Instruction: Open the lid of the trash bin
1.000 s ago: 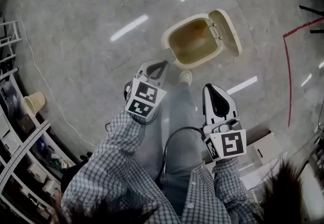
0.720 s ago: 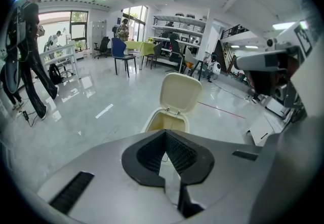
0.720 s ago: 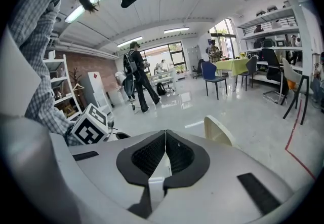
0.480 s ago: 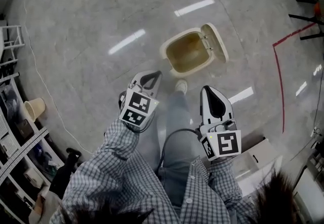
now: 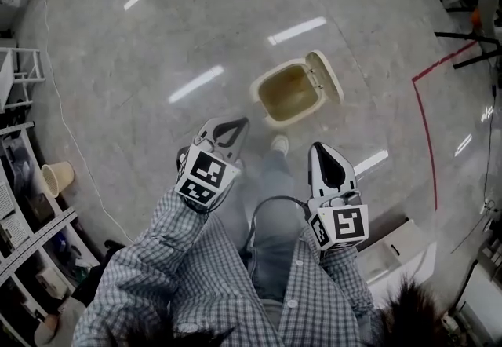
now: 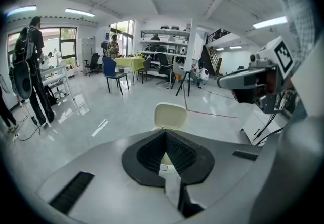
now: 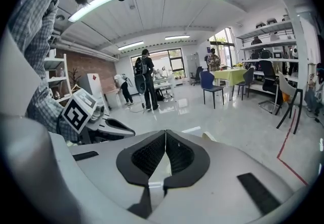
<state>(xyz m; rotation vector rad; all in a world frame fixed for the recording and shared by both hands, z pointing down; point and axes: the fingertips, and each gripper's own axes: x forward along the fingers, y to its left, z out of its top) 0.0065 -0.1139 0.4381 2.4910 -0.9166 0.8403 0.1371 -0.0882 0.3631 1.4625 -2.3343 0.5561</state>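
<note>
While one trash bin (image 5: 289, 94) stands on the glossy grey floor (image 5: 157, 39), its single lid (image 5: 325, 76) is swung up and back on its hinge, leaving the brownish inside open to view. Two grippers hover above the person's legs: the left gripper (image 5: 234, 126) and the right gripper (image 5: 323, 151). Each has its jaws pressed together on nothing, and both are apart from the bin. One shoe (image 5: 278, 144) rests on the floor between them, near the bin's front. One red tape line (image 5: 423, 133) runs near the floor's right edge, and shelving (image 5: 23, 220) lines its left edge. Farther off in the workshop room stand a blue chair (image 6: 112, 73) and a yellow-green table (image 6: 129, 62).
</note>
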